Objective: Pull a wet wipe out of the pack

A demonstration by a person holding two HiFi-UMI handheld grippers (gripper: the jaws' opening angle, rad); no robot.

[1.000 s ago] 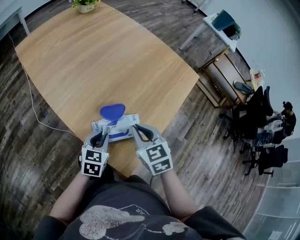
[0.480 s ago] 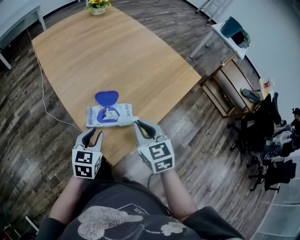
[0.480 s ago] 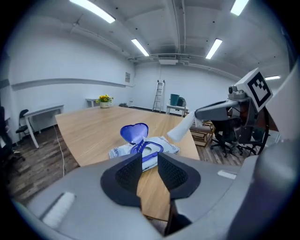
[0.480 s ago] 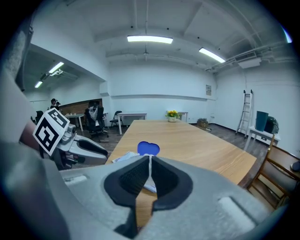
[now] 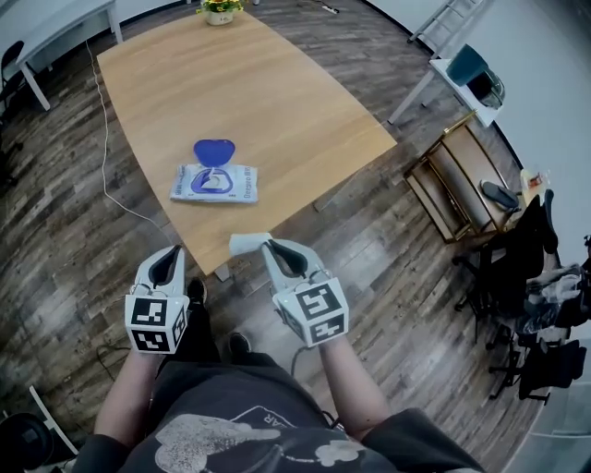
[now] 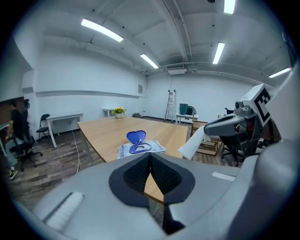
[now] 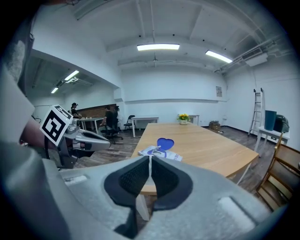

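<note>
the wipe pack [image 5: 214,182] is laid flat on the wooden surface [image 5: 277,83], its blue lid [image 5: 213,151] flipped open on the far side. a wet wipe [image 5: 242,243] is clamped in the right gripper [image 5: 268,247] jaws, clear of the surface's near edge. the left gripper [image 5: 172,253] jaws have just been closed on nothing. a flower pot [image 5: 220,9] is set at the far end.
</note>
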